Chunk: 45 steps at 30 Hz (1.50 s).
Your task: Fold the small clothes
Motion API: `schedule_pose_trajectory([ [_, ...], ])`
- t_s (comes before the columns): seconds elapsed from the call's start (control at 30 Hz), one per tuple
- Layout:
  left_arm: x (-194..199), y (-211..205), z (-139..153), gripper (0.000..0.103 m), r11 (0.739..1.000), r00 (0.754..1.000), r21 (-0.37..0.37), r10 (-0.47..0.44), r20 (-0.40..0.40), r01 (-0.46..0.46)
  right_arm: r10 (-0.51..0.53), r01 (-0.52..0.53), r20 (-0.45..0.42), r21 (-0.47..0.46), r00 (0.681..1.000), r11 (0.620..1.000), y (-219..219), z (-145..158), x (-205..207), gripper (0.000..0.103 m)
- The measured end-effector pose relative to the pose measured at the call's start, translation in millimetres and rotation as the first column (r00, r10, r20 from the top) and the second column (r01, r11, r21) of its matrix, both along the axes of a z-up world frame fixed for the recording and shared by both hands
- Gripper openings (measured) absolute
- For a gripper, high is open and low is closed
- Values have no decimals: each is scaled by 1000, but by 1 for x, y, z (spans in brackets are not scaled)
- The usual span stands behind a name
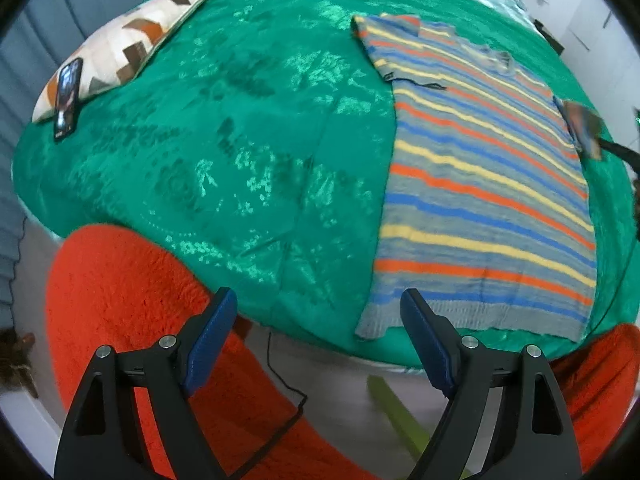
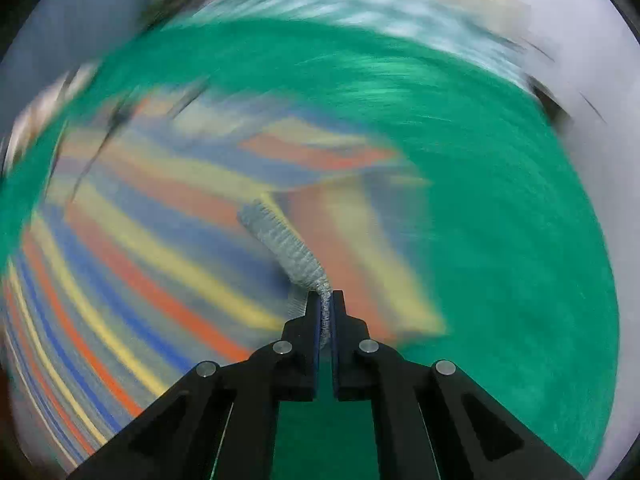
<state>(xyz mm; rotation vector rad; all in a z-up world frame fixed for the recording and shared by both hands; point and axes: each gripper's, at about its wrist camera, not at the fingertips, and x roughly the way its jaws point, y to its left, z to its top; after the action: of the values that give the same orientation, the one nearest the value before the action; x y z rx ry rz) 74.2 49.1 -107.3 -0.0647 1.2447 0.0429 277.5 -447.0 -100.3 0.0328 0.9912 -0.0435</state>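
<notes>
Your right hand-held gripper (image 2: 326, 300) pinches the shirt (image 2: 140, 248) by its sleeve cuff (image 2: 280, 236). It's soft and floppy. Left hand-held gripper (image 1: 320, 320) is wide, empty; grab the hem at one o'clock.

A small knitted sweater (image 1: 480, 184) with grey, blue, orange and yellow stripes lies flat on the green bed cover (image 1: 240, 140), hem near the bed's edge. Its grey ribbed cuff (image 2: 284, 240) is lifted, pinched in the right gripper (image 2: 326, 300).

Sweater (image 1: 484, 184) on blanket (image 1: 240, 140), right of pillow (image 1: 120, 52)
</notes>
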Motion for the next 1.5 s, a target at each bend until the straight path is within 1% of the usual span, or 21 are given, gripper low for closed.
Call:
schedule_pose_trajectory([
  [0.07, 2, -4, -3, 85, 1000, 1000, -8, -8, -11, 8, -163, 162, 2, 72, 987, 984, -55, 7, -12, 4],
  [0.13, 6, -15, -4, 85, 999, 999, -22, -31, -20, 31, -322, 321, -12, 128, 947, 938, -109, 4, -32, 4],
  [0.27, 9, -41, 5, 85, 995, 996, -28, -92, -5, 92, -475, 476, -74, 262, 877, 839, -159, -23, -56, 4],
  [0.43, 3, -58, 10, 85, 991, 991, -3, -137, -7, 137, -531, 524, -56, 280, 845, 804, -165, -28, -68, 3],
  [0.53, -2, -57, 10, 85, 991, 991, -1, -131, -10, 131, -580, 586, -113, 284, 807, 759, -170, -34, -83, 3],
  [0.67, -2, -54, 3, 85, 993, 992, -11, -120, -31, 120, -562, 583, -159, 252, 812, 772, -169, -46, -91, 3],
  [0.73, -1, -55, 2, 85, 992, 992, -13, -125, -34, 125, -550, 570, -155, 300, 820, 765, -171, -45, -95, 3],
  [0.77, -1, -55, 2, 85, 992, 991, -14, -128, -33, 128, -525, 536, -138, 360, 840, 764, -173, -42, -97, 4],
  [0.83, 0, -56, 2, 85, 991, 991, -15, -132, -28, 132, -503, 497, -100, 400, 859, 770, -177, -35, -107, 11],
  [0.87, 0, -55, 2, 85, 991, 991, -19, -132, -28, 131, -506, 495, -91, 413, 858, 765, -180, -34, -112, 25],
  [0.9, 0, -55, 1, 85, 991, 991, -23, -131, -29, 130, -516, 495, -85, 447, 852, 745, -184, -33, -120, 40],
  [0.93, 1, -55, 0, 85, 991, 991, -27, -129, -32, 128, -543, 512, -91, 491, 835, 705, -188, -34, -132, 46],
  [1.07, 2, -56, -7, 85, 991, 991, -44, -127, -52, 125, -572, 539, -160, 601, 805, 590, -183, -51, -153, 48],
  [1.13, 3, -60, -10, 85, 990, 989, -54, -132, -63, 129, -569, 535, -176, 631, 804, 562, -183, -61, -154, 48],
  [1.17, 4, -62, -11, 85, 989, 988, -60, -137, -68, 134, -575, 537, -172, 634, 800, 556, -183, -64, -153, 48],
  [1.23, 5, -65, -9, 85, 989, 988, -62, -141, -67, 137, -592, 525, -145, 656, 793, 543, -179, -67, -149, 37],
  [1.27, 5, -64, -7, 85, 989, 988, -59, -138, -63, 134, -581, 516, -148, 664, 800, 541, -178, -71, -144, 16],
  [1.3, 5, -63, -5, 85, 990, 989, -56, -134, -57, 131, -571, 520, -160, 655, 805, 548, -175, -74, -142, 4],
  [1.37, 4, -58, -1, 85, 992, 992, -49, -118, -42, 116, -576, 530, -140, 606, 805, 593, -171, -70, -142, 3],
  [1.4, 3, -54, 0, 85, 994, 994, -44, -105, -37, 103, -597, 560, -126, 539, 793, 630, -169, -63, -146, 3],
  [1.5, 2, -44, -6, 85, 997, 996, -44, -70, -53, 68, -647, 624, -125, 448, 752, 640, -169, -60, -153, 3],
])
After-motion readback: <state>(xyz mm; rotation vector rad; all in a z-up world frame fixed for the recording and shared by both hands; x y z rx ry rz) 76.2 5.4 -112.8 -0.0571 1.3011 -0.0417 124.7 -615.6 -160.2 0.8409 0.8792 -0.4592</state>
